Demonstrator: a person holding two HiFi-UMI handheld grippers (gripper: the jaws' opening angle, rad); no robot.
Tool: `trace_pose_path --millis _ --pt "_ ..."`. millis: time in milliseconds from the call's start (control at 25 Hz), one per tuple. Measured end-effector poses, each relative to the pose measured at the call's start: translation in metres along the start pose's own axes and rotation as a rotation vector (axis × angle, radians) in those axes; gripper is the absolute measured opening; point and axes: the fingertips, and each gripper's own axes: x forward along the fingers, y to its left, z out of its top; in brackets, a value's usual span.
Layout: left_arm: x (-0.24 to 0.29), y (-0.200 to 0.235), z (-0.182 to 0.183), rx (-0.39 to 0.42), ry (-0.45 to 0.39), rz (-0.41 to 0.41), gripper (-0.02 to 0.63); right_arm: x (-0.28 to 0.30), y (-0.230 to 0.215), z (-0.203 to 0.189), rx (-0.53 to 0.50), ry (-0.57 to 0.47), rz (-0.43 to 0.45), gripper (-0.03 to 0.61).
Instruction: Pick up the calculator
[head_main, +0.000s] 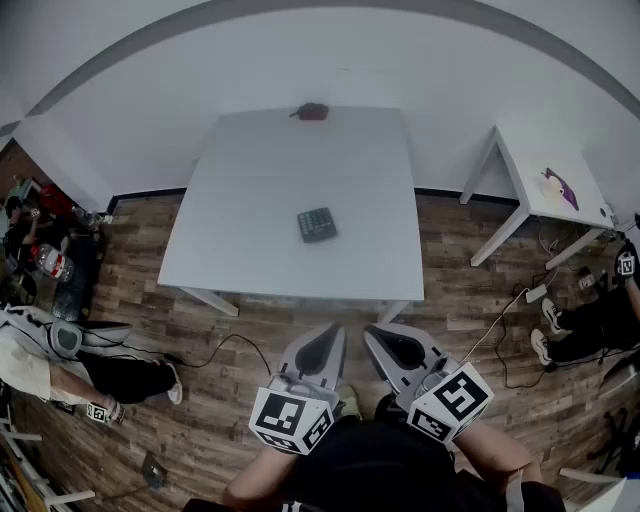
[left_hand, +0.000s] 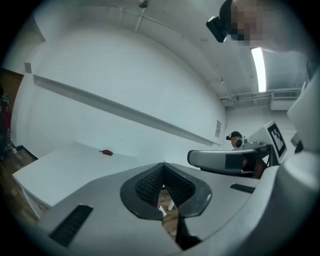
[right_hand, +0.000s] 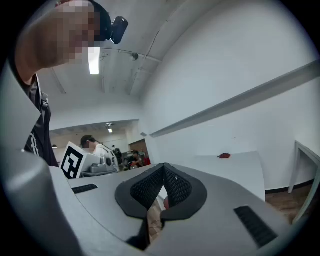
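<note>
A small dark calculator (head_main: 317, 224) lies flat near the middle of the white table (head_main: 250, 200) in the head view. Both grippers hang well short of the table's near edge, over the wooden floor. My left gripper (head_main: 330, 335) is shut with nothing in it, its tips meeting in the left gripper view (left_hand: 163, 165). My right gripper (head_main: 378, 335) is shut and empty too, tips together in the right gripper view (right_hand: 163, 166). The calculator does not show in either gripper view.
A small red object (head_main: 313, 111) sits at the table's far edge. A second white table (head_main: 555, 185) stands to the right. Cables (head_main: 215, 350) run over the floor, and seated people (head_main: 590, 320) are at both sides.
</note>
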Motion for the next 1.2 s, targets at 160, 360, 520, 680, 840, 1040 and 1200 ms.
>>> trace_pose_path --millis 160,360,520,680,840,1040,1200 --pt "0.015 0.021 0.006 0.018 -0.005 0.013 0.003 0.023 -0.012 0.005 0.001 -0.004 0.007 0.011" --pt "0.036 0.047 0.002 0.017 0.013 0.045 0.003 0.052 -0.031 0.001 0.019 0.014 0.023 0.011" --pt "0.061 0.067 0.001 0.033 0.033 0.079 0.003 0.072 -0.052 0.003 0.032 0.018 0.047 0.011" --pt "0.094 0.087 0.001 0.042 0.057 0.094 0.003 0.096 -0.084 0.007 0.04 0.022 0.061 0.011" --pt "0.13 0.109 0.003 0.043 0.083 0.106 0.003 0.123 -0.118 0.014 0.047 0.035 0.074 0.011" --pt "0.161 0.139 -0.007 0.073 0.125 0.172 0.003 0.155 -0.153 0.014 0.081 0.061 0.112 0.011" --pt "0.178 0.161 -0.026 0.091 0.183 0.239 0.003 0.174 -0.174 0.011 0.115 0.097 0.14 0.011"
